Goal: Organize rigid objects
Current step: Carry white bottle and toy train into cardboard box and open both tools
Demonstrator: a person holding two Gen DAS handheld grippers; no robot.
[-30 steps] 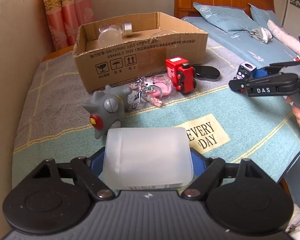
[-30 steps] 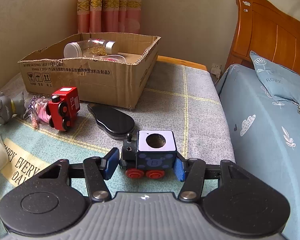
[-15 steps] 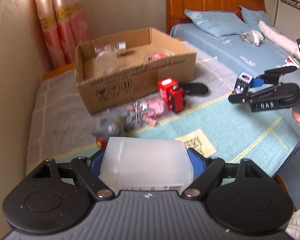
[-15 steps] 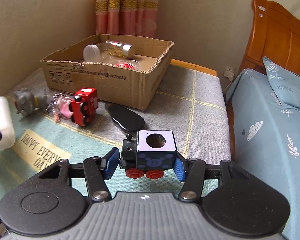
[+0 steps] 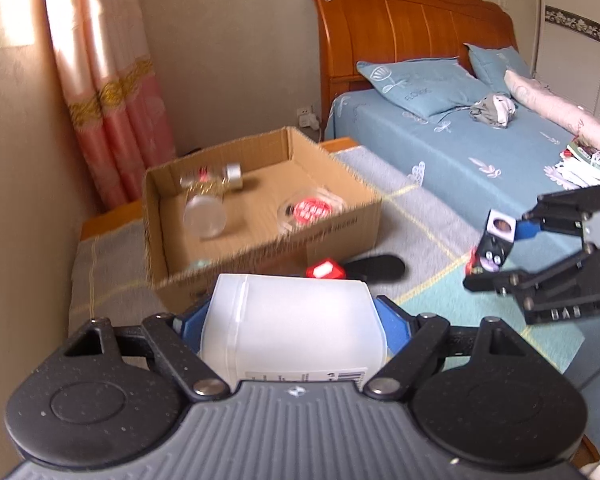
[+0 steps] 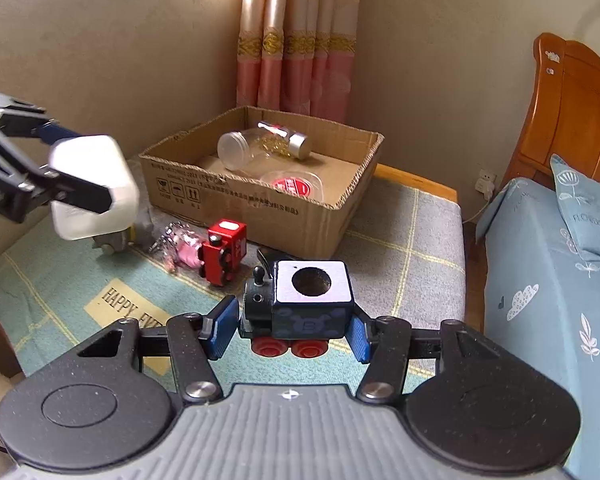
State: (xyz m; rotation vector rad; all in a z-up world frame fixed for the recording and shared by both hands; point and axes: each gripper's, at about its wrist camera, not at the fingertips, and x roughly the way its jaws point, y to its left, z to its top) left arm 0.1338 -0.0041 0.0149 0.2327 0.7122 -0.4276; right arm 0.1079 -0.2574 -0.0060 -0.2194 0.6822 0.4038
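Observation:
My left gripper (image 5: 296,322) is shut on a white plastic bottle (image 5: 292,328) and holds it in the air short of the cardboard box (image 5: 332,224). It also shows in the right wrist view (image 6: 94,188). My right gripper (image 6: 292,322) is shut on a dark blue toy train (image 6: 300,304) with red wheels, held above the bedspread; it shows in the left wrist view (image 5: 494,240) too. The box (image 6: 236,192) holds a clear jar (image 6: 260,144) and a clear round container with a red label (image 6: 292,184).
On the bedspread in front of the box lie a red toy train (image 6: 224,252), a pink keychain (image 6: 180,244), a grey toy (image 6: 116,240) and a black oval case (image 5: 374,268). A bed (image 5: 480,152) with a wooden headboard (image 5: 400,36) stands to the right.
Both grippers have risen with their objects and moved toward the box. The left gripper now looks down into the box from higher up.

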